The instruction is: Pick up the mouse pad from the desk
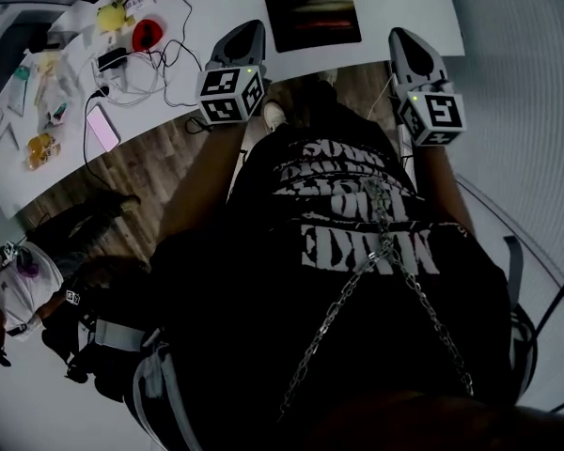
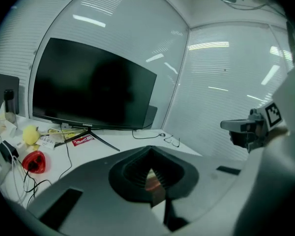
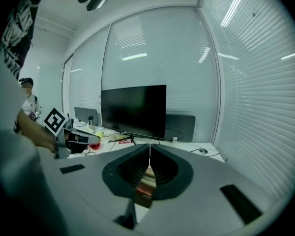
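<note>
The mouse pad (image 1: 312,14) is a dark rectangle with orange and red streaks. It lies flat on the white desk (image 1: 216,7), near the front edge. My left gripper (image 1: 248,32) hangs over the desk edge just left of the pad, shut and empty. My right gripper (image 1: 400,38) is just right of the pad, also shut and empty. In the left gripper view the jaws (image 2: 150,149) meet, and a strip of the pad (image 2: 153,181) shows beneath them. The right gripper view has its jaws (image 3: 149,146) closed together, the pad (image 3: 146,183) showing below.
A big dark monitor (image 2: 93,87) stands at the back of the desk. To the left lie a red object (image 1: 147,34), a yellow toy (image 1: 113,15), a pink phone (image 1: 103,127) and tangled cables (image 1: 160,73). Glasses (image 2: 172,140) rest behind the pad. Another person (image 1: 19,280) stands on the floor at left.
</note>
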A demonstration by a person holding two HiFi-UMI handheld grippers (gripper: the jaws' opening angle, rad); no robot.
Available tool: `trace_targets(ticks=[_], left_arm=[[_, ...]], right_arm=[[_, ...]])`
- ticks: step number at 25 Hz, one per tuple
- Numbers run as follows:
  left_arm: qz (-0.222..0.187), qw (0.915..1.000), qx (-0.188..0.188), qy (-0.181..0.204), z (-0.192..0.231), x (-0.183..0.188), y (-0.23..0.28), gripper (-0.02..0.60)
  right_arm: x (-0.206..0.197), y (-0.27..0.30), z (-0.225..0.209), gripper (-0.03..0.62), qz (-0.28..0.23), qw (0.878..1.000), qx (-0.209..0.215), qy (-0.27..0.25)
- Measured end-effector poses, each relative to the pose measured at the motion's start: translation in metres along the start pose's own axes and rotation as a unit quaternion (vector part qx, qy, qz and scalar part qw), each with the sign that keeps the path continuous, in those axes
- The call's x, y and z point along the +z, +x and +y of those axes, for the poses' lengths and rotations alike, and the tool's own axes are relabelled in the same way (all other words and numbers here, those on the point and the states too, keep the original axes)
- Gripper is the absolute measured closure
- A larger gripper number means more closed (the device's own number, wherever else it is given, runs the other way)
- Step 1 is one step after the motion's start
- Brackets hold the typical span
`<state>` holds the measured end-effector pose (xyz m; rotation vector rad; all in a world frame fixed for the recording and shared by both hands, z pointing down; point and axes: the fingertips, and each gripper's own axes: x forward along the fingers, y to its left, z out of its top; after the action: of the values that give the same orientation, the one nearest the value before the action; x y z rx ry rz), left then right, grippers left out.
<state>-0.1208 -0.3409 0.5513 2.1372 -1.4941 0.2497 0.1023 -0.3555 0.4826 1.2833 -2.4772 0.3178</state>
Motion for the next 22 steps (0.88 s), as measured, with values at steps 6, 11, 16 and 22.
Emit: trace_targets(ticks=[6, 11, 16, 22], left_arm=[[0.025, 0.9989, 0.026, -0.031, 0.014, -0.012, 0.032, 0.581], [0.056, 0.9962, 0.055, -0.040, 0.028, -0.032, 0.068, 0.581], [0.129, 0.9882, 0.058, -0.059, 0.037, -0.068, 0.099, 0.581], [0.235, 0.9681, 0.050, -0.072, 0.039, -0.106, 0.122, 0.403]], right_arm=[[-0.018, 0.053, -0.017, 0.592, 0.050, 0.998, 0.049, -0.003], [-0.048, 0.085, -0.026, 0.591, 0.105, 0.991, 0.088, -0.010], [-0.083, 0.117, -0.034, 0.550, 0.161, 0.981, 0.106, 0.001], [-0.138, 0.147, -0.054, 0.443, 0.251, 0.963, 0.098, 0.027]])
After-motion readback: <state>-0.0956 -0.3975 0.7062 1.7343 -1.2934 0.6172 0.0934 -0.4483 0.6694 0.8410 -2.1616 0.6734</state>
